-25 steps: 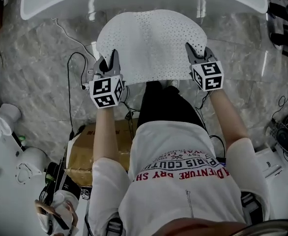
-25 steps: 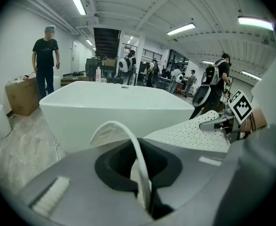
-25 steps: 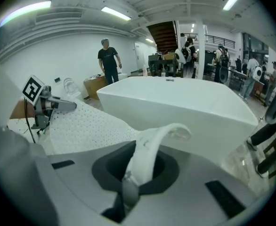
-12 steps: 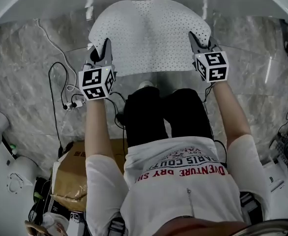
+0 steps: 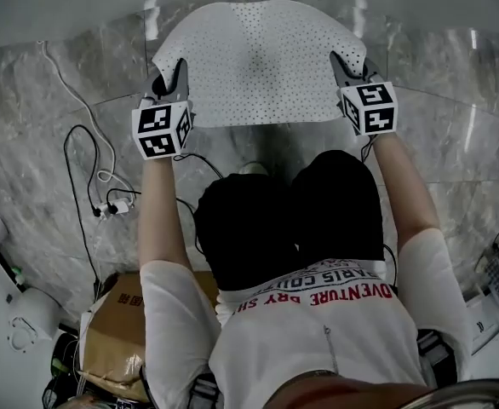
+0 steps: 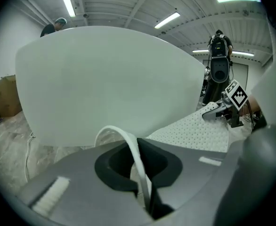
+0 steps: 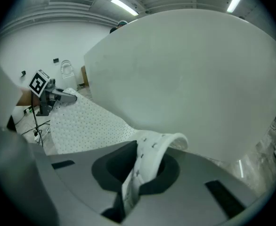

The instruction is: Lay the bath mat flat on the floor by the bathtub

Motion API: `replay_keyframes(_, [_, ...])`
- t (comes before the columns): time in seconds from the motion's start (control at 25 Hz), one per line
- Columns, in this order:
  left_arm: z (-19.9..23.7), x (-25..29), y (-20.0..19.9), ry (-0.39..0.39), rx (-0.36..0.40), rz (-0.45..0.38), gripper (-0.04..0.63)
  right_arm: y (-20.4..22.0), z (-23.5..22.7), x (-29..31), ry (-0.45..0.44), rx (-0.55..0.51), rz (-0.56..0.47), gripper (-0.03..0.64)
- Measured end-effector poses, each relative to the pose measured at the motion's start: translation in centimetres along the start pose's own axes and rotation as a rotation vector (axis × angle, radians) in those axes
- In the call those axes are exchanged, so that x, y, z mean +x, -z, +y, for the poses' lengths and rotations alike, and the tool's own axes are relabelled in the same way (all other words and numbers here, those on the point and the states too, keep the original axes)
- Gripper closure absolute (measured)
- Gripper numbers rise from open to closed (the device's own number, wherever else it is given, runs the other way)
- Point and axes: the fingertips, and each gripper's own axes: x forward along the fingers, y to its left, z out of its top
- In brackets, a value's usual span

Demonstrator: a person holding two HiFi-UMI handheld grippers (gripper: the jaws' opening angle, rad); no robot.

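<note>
A white perforated bath mat (image 5: 254, 62) hangs stretched between both grippers just in front of the white bathtub (image 5: 79, 11), above the marble floor. My left gripper (image 5: 171, 82) is shut on the mat's near left corner; its edge (image 6: 133, 157) curls up between the jaws. My right gripper (image 5: 345, 71) is shut on the near right corner (image 7: 145, 166). The tub wall (image 6: 109, 79) fills the left gripper view, and the tub wall (image 7: 199, 74) looms in the right gripper view too. Each gripper shows in the other's view: the right gripper (image 6: 223, 109), the left gripper (image 7: 58, 96).
White cables and a plug (image 5: 105, 203) lie on the marble floor (image 5: 28, 135) at the left. A cardboard box (image 5: 117, 331) sits at the lower left behind the person. The person's dark trousers (image 5: 283, 220) are below the mat. White equipment (image 5: 2, 313) stands at the far left.
The view has moved forward toward the tub. Both grippers have carried the mat closer to the tub wall, still shut on its corners.
</note>
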Motion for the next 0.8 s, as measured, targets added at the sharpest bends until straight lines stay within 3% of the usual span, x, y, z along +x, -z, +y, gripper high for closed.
replay_keyframes(0.24, [0.5,2.8,4.2,-0.007,-0.017,0.031,0.577,4.3,-0.7,2.5,-0.011,-0.014,0.073,0.602])
replay_keyframes(0.6, [2.1,6.4,11.8,-0.031,-0.023,0.174,0.577,12.4,-2.1,5.6,-0.041,-0.039,0.27,0.601])
replay_keyframes(0.8, [3.4,7.8,15.1,-0.07,-0.026,0.233,0.577,16.2,-4.4,7.0,-0.02,0.008,0.357,0.601])
